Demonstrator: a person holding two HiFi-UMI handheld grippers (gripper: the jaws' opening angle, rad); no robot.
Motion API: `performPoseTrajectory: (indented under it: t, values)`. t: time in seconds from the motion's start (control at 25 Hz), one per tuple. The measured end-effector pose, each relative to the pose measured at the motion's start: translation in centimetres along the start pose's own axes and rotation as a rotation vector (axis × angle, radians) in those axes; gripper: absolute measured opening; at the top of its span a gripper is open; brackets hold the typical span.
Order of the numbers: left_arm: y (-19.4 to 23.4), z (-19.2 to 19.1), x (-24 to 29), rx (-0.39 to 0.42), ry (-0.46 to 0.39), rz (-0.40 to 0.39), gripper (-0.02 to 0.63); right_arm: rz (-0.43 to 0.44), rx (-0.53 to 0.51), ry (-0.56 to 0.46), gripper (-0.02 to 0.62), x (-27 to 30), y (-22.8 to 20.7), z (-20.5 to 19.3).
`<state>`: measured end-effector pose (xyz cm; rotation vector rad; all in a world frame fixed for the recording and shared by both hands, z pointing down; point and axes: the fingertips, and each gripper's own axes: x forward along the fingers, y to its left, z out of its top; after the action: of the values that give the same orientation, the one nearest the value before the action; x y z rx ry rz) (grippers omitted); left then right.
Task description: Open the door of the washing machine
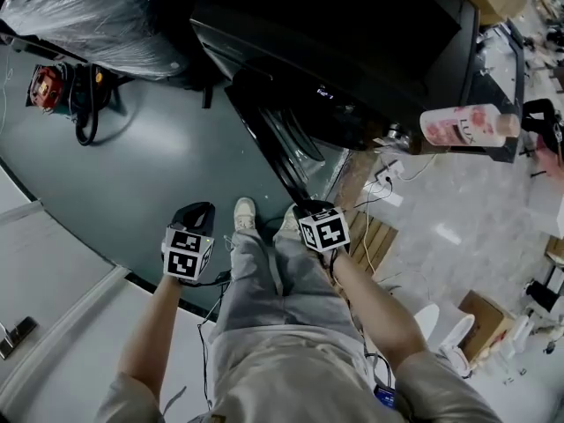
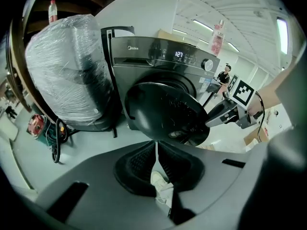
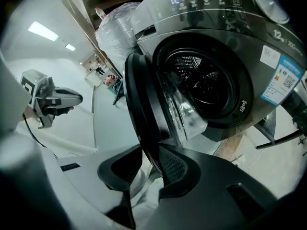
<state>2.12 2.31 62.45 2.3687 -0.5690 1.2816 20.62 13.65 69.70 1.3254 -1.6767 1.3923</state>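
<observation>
The dark front-loading washing machine [image 1: 370,51] stands ahead with its round door [image 1: 278,144] swung out towards me. My right gripper [image 1: 310,211] is at the door's outer rim. In the right gripper view the door rim [image 3: 141,99] runs down between the jaws, and the right gripper [image 3: 151,163] is shut on it. The drum [image 3: 204,80] lies exposed behind. My left gripper [image 1: 196,217] hangs to the door's left, apart from it. In the left gripper view the left gripper [image 2: 156,161] has its pads together with nothing between them, facing the door's outer face [image 2: 165,111].
A plastic-wrapped appliance [image 1: 88,16] stands left of the machine, with a red tool [image 1: 46,85] and black hose on the grey floor. A pink bottle [image 1: 463,123] lies at the right. Cables and a wooden pallet [image 1: 372,241] sit by the machine's right foot. My shoes [image 1: 244,211] are below the door.
</observation>
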Motion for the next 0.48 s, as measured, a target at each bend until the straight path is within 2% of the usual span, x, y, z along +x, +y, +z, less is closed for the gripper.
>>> performPoseTrajectory:
  t: [0.28, 0.48]
  values:
    - [1.2, -5.5, -2.6, -0.085, -0.002, 0.047, 0.032, 0.018, 0.072, 0.038, 0.127, 3.1, 7.2, -1.4]
    - [2.7, -9.9, -5.7, -0.228, -0.015, 0.111, 0.032, 0.050, 0.170, 0.104, 0.135, 5.9, 12.2, -1.6]
